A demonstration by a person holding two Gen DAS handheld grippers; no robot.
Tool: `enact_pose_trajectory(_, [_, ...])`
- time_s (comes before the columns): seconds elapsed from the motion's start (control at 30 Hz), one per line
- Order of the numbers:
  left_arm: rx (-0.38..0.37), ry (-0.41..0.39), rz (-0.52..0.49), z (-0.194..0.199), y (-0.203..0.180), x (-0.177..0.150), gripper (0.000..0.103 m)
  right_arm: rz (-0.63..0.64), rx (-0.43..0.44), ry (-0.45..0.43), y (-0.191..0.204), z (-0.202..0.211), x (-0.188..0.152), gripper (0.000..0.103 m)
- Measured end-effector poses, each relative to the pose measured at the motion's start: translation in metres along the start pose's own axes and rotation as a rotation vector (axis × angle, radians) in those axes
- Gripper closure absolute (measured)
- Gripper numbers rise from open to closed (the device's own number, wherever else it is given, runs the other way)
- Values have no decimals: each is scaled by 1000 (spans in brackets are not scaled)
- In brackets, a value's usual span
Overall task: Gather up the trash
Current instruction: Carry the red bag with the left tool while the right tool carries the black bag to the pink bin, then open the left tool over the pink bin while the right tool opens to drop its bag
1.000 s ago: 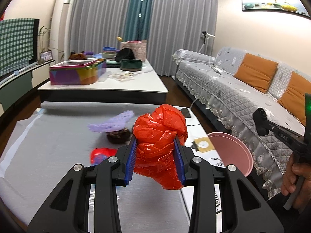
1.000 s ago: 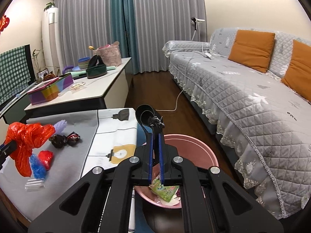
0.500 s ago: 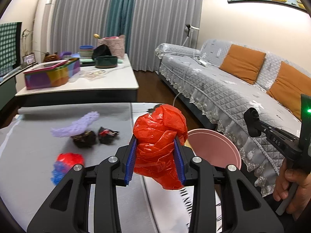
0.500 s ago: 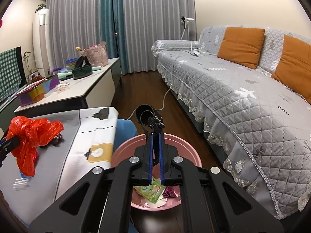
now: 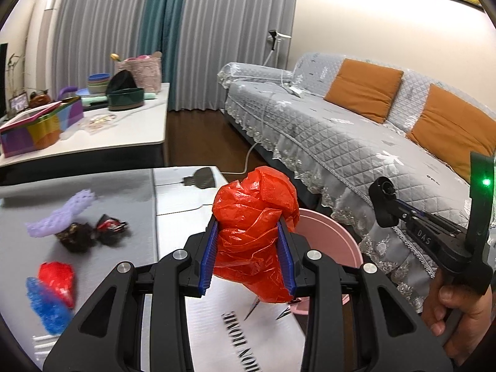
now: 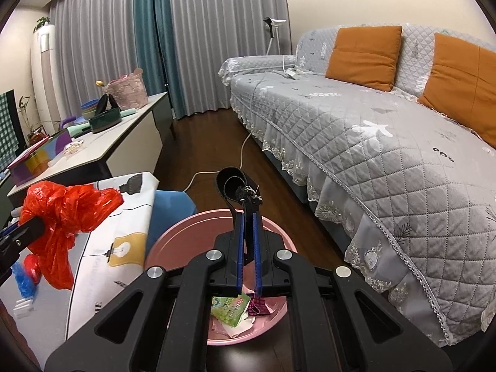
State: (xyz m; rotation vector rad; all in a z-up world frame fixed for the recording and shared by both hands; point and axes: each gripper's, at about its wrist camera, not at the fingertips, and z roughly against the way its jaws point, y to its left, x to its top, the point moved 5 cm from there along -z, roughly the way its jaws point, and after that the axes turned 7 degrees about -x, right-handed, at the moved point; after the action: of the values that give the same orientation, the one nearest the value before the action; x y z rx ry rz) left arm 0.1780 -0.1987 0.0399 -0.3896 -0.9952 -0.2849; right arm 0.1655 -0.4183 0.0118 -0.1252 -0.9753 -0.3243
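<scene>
Left wrist view: my left gripper (image 5: 247,255) pinches a crumpled red plastic bag (image 5: 255,226) over the table's edge, just beside the pink bin (image 5: 334,238). My right gripper (image 6: 247,248), pressed together empty, hangs above that bin.

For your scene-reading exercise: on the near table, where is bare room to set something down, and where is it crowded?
Free: the white printed cloth between the grey mat and the pink bin; also the mat's far strip. Crowded: the mat's near left, with the purple foam piece, dark wrappers and red-and-blue scraps.
</scene>
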Motion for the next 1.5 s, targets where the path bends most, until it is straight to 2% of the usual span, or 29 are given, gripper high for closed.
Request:
enact_pose_trajectory(0.47, [-70, 38, -42, -45, -32, -3, 68, -13, 1, 32, -2, -24, -1, 97])
enact_pose_trajectory(1.2, [-118, 91, -66, -94, -36, -6, 68, -1, -13, 60, 7, -43, -4, 97])
enact_pose_trajectory(1.3, [-138, 105, -68, -99, -36, -7, 64, -4, -18, 65, 7, -45, -5, 91])
enact_pose_trajectory(1.37, [-157, 124, -64, -103, -35, -8, 58, -11, -29, 77, 5, -48, -6, 77])
enact_pose_trajectory(1.4, [-163, 134, -60, -105, -34, -9, 54, -14, -37, 77, 4, -48, -6, 75])
enact_pose_trajectory(1.5, [-153, 129, -45, -103, -29, -10, 54, -18, -52, 72, 1, -48, -6, 65])
